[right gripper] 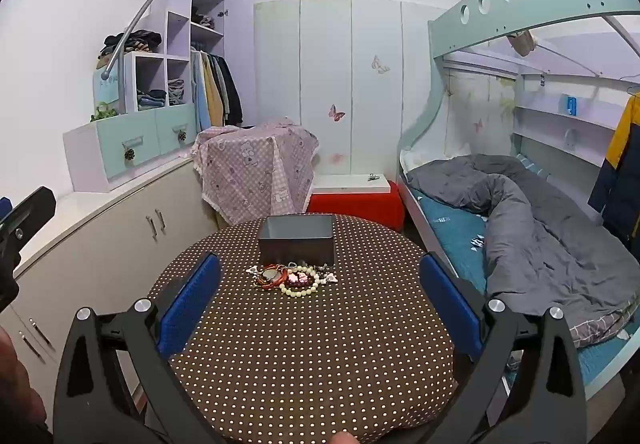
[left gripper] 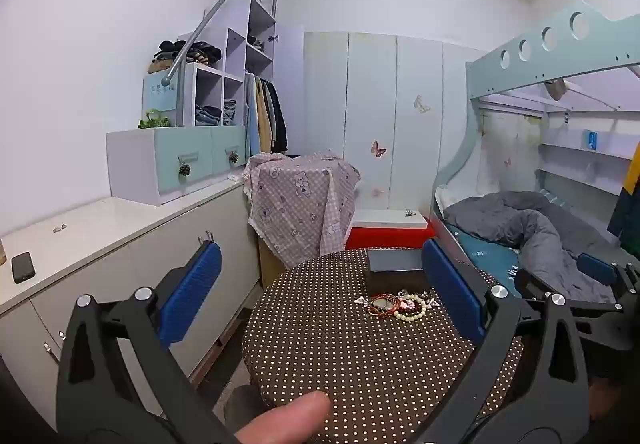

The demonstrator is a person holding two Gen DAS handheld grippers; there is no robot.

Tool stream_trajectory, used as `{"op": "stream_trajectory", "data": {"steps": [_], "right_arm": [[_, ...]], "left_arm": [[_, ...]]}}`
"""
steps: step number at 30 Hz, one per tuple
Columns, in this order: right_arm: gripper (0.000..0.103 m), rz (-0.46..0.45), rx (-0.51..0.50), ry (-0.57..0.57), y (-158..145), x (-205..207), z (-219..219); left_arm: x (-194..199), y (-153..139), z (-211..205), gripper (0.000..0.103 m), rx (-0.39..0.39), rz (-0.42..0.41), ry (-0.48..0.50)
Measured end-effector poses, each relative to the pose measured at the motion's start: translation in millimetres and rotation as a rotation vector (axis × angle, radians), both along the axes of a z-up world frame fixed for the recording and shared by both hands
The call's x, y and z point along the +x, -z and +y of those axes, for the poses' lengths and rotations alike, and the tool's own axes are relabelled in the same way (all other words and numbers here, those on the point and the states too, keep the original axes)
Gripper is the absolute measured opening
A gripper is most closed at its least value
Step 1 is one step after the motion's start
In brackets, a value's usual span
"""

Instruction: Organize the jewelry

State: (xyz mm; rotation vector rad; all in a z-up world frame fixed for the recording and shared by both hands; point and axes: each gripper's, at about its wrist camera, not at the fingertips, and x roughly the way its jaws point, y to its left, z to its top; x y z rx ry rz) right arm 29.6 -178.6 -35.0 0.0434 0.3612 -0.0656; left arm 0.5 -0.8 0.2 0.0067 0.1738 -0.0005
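A small heap of jewelry lies on a round table with a brown polka-dot cloth: red-orange bangles, a cream bead bracelet, pink charms and silver pieces. It also shows in the left wrist view. Right behind it stands an open grey box, also in the left wrist view. My left gripper is open and empty, above the table's left part, short of the heap. My right gripper is open and empty, just short of the heap, which lies between its blue pads.
A long white cabinet with a black phone runs along the left. A bunk bed with a grey duvet stands on the right. A cloth-covered piece and a red stool stand behind the table.
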Motion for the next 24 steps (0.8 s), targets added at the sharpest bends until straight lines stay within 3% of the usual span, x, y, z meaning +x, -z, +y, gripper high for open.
{"op": "stream_trajectory", "data": {"steps": [15, 20, 24], "right_arm": [[0.095, -0.071, 0.021, -0.016, -8.3, -8.1, 1.5], [0.095, -0.125, 0.017, -0.023, -18.2, -11.1, 0.2], [0.095, -0.213, -0.015, -0.032, -24.2, -16.9, 3.1]], "left_arm": [[0.5, 8.3, 5.1, 0.098, -0.015, -0.007, 0.021], [-0.5, 6.2, 5.6, 0.098, -0.011, -0.017, 0.023], [-0.3, 5.0, 11.5, 0.098, -0.053, -0.023, 0.031]]}}
